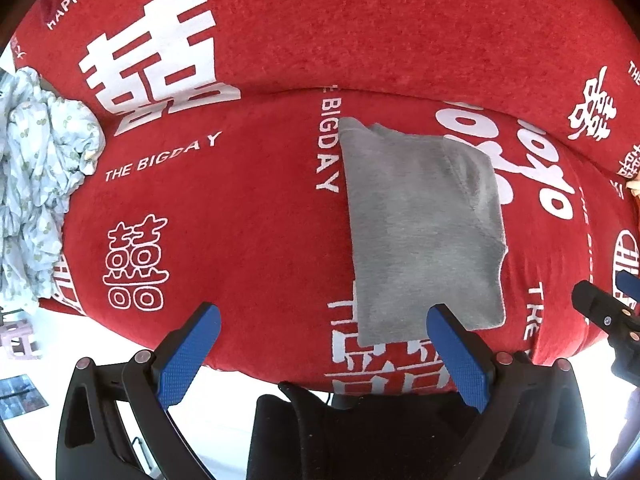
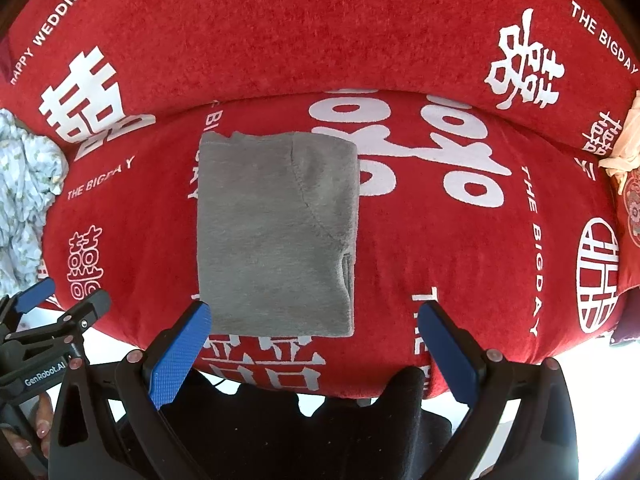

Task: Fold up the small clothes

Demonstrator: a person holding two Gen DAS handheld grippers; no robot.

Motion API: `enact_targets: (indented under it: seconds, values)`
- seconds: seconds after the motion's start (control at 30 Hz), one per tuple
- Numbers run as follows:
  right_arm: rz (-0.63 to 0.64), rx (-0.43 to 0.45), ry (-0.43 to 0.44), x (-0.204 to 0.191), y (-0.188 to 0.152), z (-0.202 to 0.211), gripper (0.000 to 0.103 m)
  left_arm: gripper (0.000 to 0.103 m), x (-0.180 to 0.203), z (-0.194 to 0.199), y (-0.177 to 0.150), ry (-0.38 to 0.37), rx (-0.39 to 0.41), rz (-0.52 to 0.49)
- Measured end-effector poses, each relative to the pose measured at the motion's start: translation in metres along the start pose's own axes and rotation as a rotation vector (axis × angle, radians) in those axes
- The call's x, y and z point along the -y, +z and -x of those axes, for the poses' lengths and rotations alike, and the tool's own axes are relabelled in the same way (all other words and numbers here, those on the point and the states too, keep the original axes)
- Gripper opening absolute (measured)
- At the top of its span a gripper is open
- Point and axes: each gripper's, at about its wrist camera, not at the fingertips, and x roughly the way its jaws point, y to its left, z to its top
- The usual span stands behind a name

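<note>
A folded grey garment (image 2: 276, 232) lay flat on the red sofa seat (image 2: 460, 264), just ahead of both grippers. The left gripper (image 1: 324, 354) and the right gripper (image 2: 314, 350) each had fingers spread apart, holding nothing. Only the right wrist view showed a cream cloth (image 2: 624, 148) at the far right; the pale floral bundle (image 1: 40, 184) loomed larger in the left wrist view.

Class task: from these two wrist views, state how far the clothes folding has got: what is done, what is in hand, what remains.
Done: the grey garment lies folded into a neat rectangle on the red sofa cover. In hand: nothing; the left gripper and right gripper are both open and empty. Left: the crumpled floral garment at the sofa's left end looks unfolded.
</note>
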Motion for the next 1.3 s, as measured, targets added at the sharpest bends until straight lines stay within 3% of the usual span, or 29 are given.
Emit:
enact_targets:
  seconds: [1.3]
  values:
    - [0.010, 0.000, -0.009, 0.0012, 0.0076, -0.0006, 0.103, 0.103, 0.0042, 0.0004, 0.0018, -0.005, -0.007, -0.027]
